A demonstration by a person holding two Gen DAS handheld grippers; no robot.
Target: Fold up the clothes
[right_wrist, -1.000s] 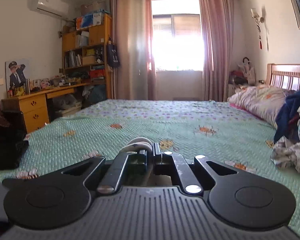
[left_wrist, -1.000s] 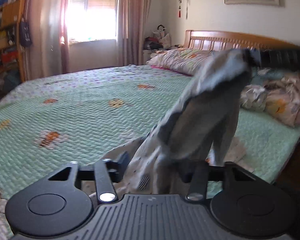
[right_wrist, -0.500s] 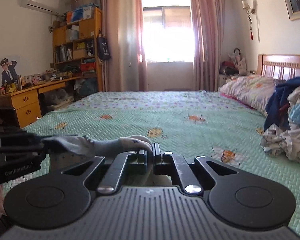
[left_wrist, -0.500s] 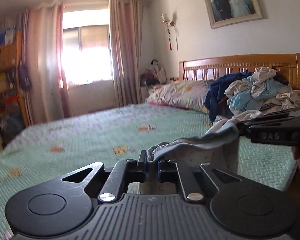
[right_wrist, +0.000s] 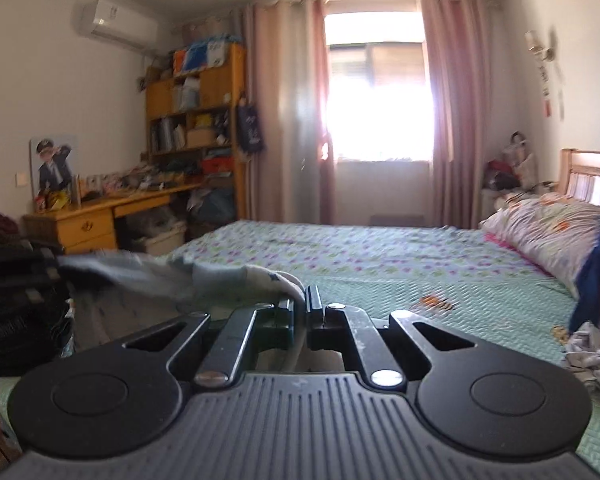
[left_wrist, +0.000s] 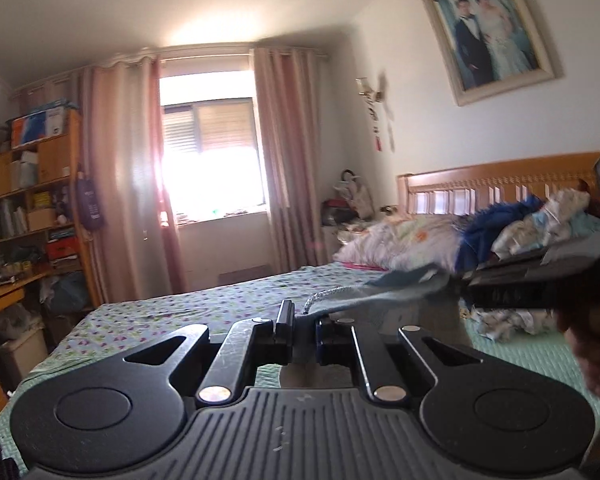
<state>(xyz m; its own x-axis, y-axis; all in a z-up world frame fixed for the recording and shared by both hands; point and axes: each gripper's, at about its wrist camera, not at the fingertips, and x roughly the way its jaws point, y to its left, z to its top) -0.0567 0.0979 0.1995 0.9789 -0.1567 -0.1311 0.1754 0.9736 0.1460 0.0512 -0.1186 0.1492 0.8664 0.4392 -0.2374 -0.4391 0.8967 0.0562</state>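
A grey garment [left_wrist: 384, 298] with a knitted hem hangs stretched in the air above the bed. My left gripper [left_wrist: 302, 320] is shut on one end of its edge. The other end runs right to my right gripper [left_wrist: 466, 284], blurred, with a hand behind it. In the right wrist view my right gripper [right_wrist: 303, 308] is shut on a pale rim of the same garment [right_wrist: 172, 276], which reaches left to the left gripper [right_wrist: 56, 268]. The cloth sags a little between the two grips; its lower part is hidden behind the gripper bodies.
The green quilted bed [right_wrist: 380, 264] lies below. A heap of unfolded clothes [left_wrist: 540, 220] sits by the wooden headboard [left_wrist: 500, 176], beside a floral pillow [right_wrist: 548, 232]. A cluttered desk [right_wrist: 100, 216] and bookshelf [right_wrist: 196, 120] stand at the left wall.
The left gripper closed on the garment's edge and both grippers rose, lifting the cloth off the bed and pulling it taut between them. The views now sit higher above the quilt.
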